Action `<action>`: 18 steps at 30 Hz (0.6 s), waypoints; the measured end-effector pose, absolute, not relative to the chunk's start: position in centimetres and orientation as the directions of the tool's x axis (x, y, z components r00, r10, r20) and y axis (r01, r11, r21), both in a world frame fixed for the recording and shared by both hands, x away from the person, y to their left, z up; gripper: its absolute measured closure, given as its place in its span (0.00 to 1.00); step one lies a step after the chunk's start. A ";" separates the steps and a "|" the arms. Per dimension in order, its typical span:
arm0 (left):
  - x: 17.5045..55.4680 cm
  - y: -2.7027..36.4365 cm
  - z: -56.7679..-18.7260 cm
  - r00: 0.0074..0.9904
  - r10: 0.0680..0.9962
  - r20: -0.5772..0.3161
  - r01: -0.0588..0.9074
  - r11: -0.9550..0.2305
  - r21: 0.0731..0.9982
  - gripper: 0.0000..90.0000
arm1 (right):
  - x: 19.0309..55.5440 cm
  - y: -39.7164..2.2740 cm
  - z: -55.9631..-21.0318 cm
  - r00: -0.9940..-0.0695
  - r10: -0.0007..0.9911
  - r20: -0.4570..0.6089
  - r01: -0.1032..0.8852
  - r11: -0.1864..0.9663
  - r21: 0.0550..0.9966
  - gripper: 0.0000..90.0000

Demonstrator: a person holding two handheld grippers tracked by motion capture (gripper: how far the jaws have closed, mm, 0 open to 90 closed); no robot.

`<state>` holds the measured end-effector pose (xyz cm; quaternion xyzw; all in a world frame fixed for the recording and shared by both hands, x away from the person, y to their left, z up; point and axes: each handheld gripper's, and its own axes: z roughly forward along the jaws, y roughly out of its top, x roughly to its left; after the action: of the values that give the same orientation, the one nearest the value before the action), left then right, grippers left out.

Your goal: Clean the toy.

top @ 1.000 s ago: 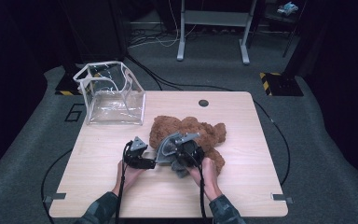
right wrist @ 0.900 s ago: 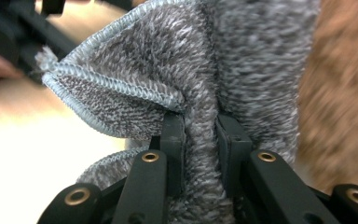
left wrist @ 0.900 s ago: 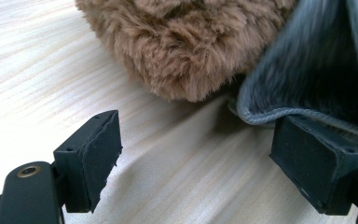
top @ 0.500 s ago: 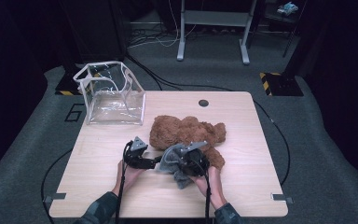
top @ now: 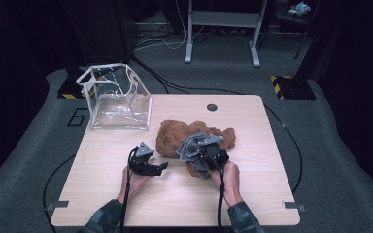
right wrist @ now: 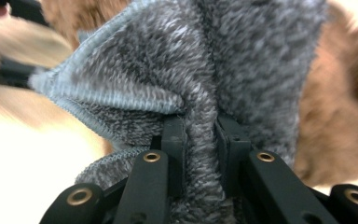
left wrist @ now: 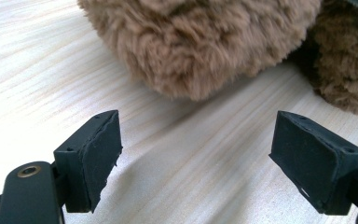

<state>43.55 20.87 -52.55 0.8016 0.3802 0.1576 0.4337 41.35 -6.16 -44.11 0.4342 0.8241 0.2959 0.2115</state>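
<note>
Grey cloth: a knitted grey cloth (right wrist: 205, 84) is bunched between the jaws of the right gripper; in the high view the grey cloth (top: 190, 148) sits at the near edge of the brown plush, toward the front middle of the table.
Right gripper: the right gripper (right wrist: 199, 135) has its jaws drawn close together, pinching a thick fold of the cloth, which fans out above the pads. In the high view the right gripper (top: 209, 158) lies over the plush's near side, with the person's right hand (top: 230, 177) behind it.
Brown plush toy: the brown plush toy (top: 179, 136) lies on the tabletop just beyond both grippers, under and behind the cloth. In the left gripper view its fur (left wrist: 200, 42) rests on the wood, just ahead of the jaws.
Left gripper: the left gripper (left wrist: 196, 154) has its jaws spread wide with bare wood between them, touching nothing. In the high view the left gripper (top: 148, 165) lies low over the table, just left of the plush.
Clear container: a clear plastic bag with white edging (top: 114, 99) stands open at the far left corner of the table, well apart from the cloth. I can make out nothing lying inside it.
Table: a light wooden table (top: 126, 204) with a dark round hole (top: 211, 107) near its far edge.
</note>
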 end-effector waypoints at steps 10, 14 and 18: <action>43.5 20.8 -52.6 0.656 0.750 -0.079 0.473 -0.328 0.818 0.18 | 40.3 -5.5 -47.1 -0.569 0.822 0.004 0.633 0.435 0.641 0.86; 43.5 20.8 -52.6 0.656 0.750 -0.079 0.473 -0.328 0.818 0.18 | 40.0 -5.0 -48.3 -0.594 0.804 0.008 0.633 0.461 0.622 0.86; 43.5 20.8 -52.6 0.657 0.750 -0.079 0.472 -0.328 0.818 0.18 | 40.1 -5.0 -49.0 -0.605 0.795 0.038 0.665 0.479 0.573 0.85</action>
<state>43.53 20.81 -52.60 0.7991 0.3824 0.1591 0.4359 40.06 -4.98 -49.00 0.4285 0.8519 0.2773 0.1171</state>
